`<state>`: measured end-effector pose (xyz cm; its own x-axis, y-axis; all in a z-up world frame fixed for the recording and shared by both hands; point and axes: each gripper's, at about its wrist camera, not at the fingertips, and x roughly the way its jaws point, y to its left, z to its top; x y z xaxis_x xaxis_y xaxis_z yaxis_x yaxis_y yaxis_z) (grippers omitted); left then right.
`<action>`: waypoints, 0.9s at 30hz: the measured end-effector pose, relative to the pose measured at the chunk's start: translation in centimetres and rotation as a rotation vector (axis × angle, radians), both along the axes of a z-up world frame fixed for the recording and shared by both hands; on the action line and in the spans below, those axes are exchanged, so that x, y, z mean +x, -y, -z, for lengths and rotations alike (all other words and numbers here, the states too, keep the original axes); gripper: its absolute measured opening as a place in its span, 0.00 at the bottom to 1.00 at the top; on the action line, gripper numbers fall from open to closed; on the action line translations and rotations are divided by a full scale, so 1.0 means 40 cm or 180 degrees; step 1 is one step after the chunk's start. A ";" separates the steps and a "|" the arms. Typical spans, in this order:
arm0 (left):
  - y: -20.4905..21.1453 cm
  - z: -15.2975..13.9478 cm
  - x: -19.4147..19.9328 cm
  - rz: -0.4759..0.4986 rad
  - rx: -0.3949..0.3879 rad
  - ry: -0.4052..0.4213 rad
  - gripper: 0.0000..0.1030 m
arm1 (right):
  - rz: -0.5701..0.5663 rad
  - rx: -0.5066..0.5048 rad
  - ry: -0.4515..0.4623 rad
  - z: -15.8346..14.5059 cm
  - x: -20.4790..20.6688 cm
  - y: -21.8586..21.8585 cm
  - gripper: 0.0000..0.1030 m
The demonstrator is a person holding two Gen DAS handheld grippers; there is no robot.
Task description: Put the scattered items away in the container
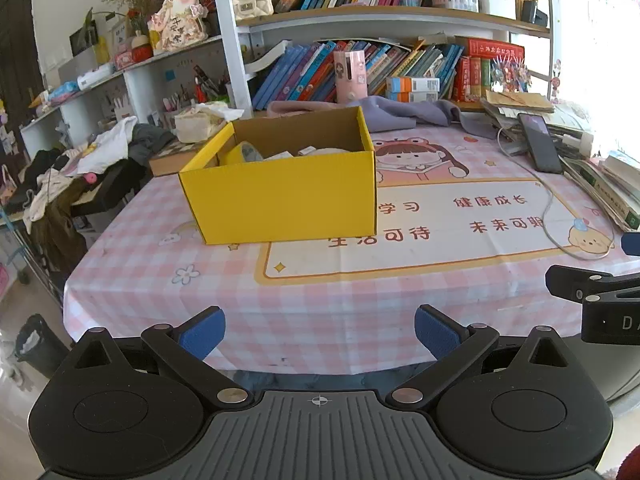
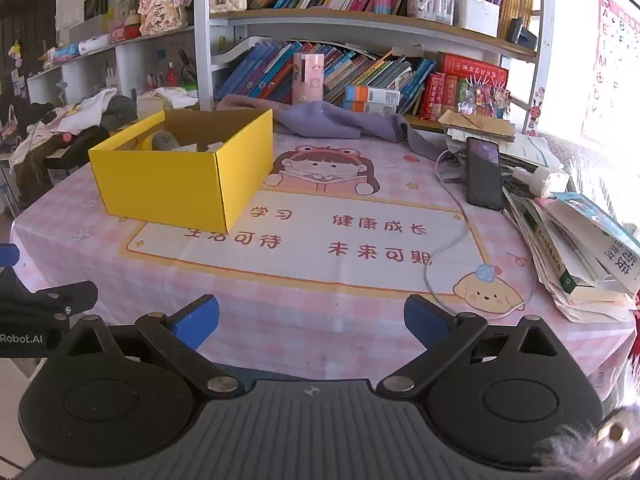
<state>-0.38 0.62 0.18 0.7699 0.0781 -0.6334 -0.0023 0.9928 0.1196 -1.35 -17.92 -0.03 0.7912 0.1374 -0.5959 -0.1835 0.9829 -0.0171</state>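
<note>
An open yellow cardboard box (image 1: 280, 196) stands on the pink checked tablecloth (image 1: 360, 292); it also shows in the right wrist view (image 2: 176, 188). Inside it lie a yellow tape roll (image 1: 244, 152) and some white items (image 1: 316, 151), partly hidden by the box walls. My left gripper (image 1: 318, 332) is open and empty, held at the table's near edge, well short of the box. My right gripper (image 2: 312, 322) is open and empty, also at the near edge, to the right of the left one.
A black phone (image 2: 484, 172) with a white cable (image 2: 452, 248) lies at the right, beside a pile of books (image 2: 580, 248). A purple cloth (image 2: 332, 120) lies behind the box. Bookshelves (image 2: 360, 20) rise at the back. A clothes-covered chair (image 1: 68, 184) stands left.
</note>
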 end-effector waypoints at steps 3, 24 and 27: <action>-0.001 0.000 0.000 0.0008 0.0014 -0.0014 0.99 | -0.0004 0.0011 0.0006 0.000 -0.001 -0.002 0.98; -0.008 0.001 0.006 -0.0044 -0.0066 -0.0037 0.99 | 0.0040 0.0014 0.0012 -0.002 -0.004 0.004 1.00; -0.010 0.000 0.006 -0.0051 -0.0068 -0.0038 0.99 | 0.0048 0.0019 0.0023 -0.004 -0.004 0.005 1.00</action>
<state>-0.14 1.03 0.17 0.7611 0.0767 -0.6441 -0.0169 0.9950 0.0985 -1.50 -18.10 0.11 0.7974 0.1289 -0.5895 -0.1686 0.9856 -0.0126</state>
